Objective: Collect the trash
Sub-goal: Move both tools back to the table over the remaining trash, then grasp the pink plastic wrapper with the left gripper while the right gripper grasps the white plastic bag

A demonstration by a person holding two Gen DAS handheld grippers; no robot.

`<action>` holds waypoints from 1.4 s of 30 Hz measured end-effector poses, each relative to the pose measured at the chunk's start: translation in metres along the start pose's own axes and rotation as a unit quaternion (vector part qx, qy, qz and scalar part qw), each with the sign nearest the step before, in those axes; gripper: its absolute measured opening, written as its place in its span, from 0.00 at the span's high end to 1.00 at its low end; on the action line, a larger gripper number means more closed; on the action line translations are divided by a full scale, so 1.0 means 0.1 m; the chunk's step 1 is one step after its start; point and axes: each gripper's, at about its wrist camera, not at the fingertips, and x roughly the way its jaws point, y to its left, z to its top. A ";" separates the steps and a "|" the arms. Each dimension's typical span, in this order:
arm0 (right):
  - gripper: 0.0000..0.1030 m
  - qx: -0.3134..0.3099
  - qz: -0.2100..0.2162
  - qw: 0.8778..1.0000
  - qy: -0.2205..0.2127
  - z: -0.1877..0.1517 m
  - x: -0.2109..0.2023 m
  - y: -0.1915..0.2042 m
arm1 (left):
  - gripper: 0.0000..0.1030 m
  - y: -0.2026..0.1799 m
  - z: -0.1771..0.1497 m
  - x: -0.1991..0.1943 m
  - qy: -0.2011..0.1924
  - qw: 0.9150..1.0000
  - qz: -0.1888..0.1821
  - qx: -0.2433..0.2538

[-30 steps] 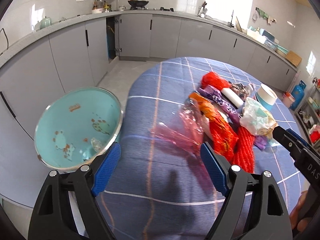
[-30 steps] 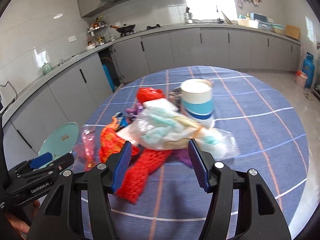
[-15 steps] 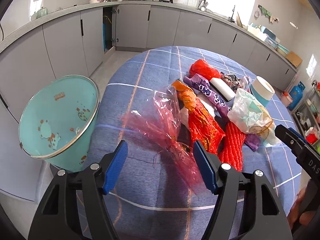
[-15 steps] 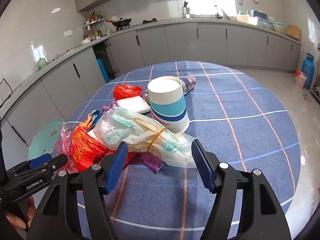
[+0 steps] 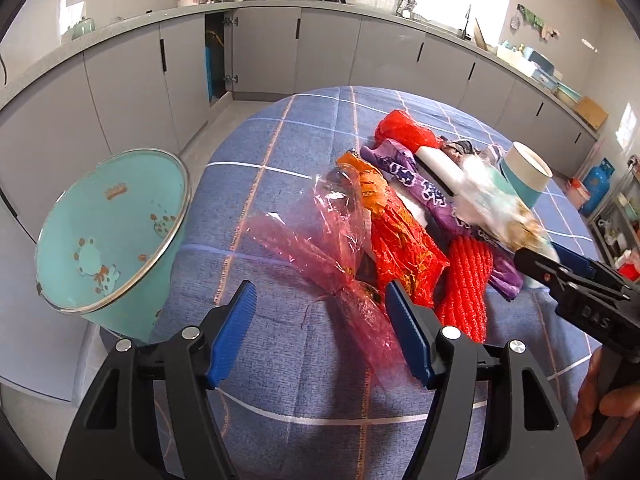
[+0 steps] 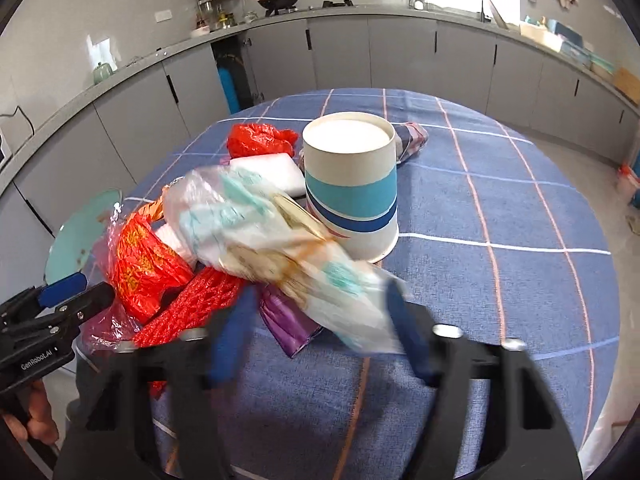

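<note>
Your left hand-held gripper [image 5: 320, 328], jaws just closing, is straddling the pink cellophane wrapper [image 5: 320, 248] lying on the tabletop [image 5: 280, 152]; the teal bin [image 5: 108, 236] is standing beside it.

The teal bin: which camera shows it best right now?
Left wrist view: the teal bin shows its whole open mouth, rim and printed inside, beside the table. The right wrist view catches only a sliver of it behind the red bag.
</note>
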 end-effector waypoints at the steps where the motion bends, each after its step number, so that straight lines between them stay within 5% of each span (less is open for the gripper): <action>1: 0.64 -0.003 -0.004 1.000 -0.001 -0.01 -0.01 0.00 | 0.42 -0.01 0.00 0.00 0.000 1.000 -0.003 0.002; 5: 0.84 0.009 0.008 1.000 -0.006 -0.05 -0.09 -0.01 | 0.63 -0.03 0.00 0.00 -0.002 1.000 -0.021 0.013; 8: 0.88 0.019 0.013 1.000 -0.018 -0.08 -0.19 -0.01 | 0.81 -0.03 0.01 -0.02 -0.007 0.999 -0.045 0.016; 13: 0.92 0.033 0.024 0.998 -0.044 -0.07 -0.40 0.09 | 0.87 0.03 0.04 -0.14 -0.032 0.998 -0.053 0.020; 22: 0.93 0.034 0.040 0.995 -0.088 0.00 -0.66 0.41 | 0.87 0.28 0.12 -0.30 -0.053 0.997 -0.061 -0.006; 26: 0.93 0.040 0.038 0.995 -0.085 -0.03 -0.63 0.45 | 0.57 0.26 0.08 -0.31 -0.050 0.997 -0.057 -0.013; 30: 0.93 0.046 0.031 0.995 -0.078 -0.08 -0.61 0.46 | 0.47 0.13 0.07 -0.20 -0.035 0.998 -0.055 -0.005; 34: 0.93 0.060 0.028 0.995 -0.074 -0.15 -0.62 0.42 | 0.49 0.08 0.01 -0.01 0.000 0.999 -0.051 -0.010; 36: 0.93 0.061 0.027 0.995 -0.075 -0.16 -0.64 0.42 | 0.60 0.10 -0.03 0.06 0.009 0.998 -0.056 -0.014; 38: 0.93 0.060 0.025 0.995 -0.078 -0.17 -0.66 0.44 | 0.73 0.11 -0.04 0.06 0.007 0.997 -0.072 -0.014; 42: 0.93 0.065 0.027 0.994 -0.086 -0.14 -0.69 0.47 | 0.75 0.15 -0.01 -0.07 -0.016 0.997 -0.078 -0.002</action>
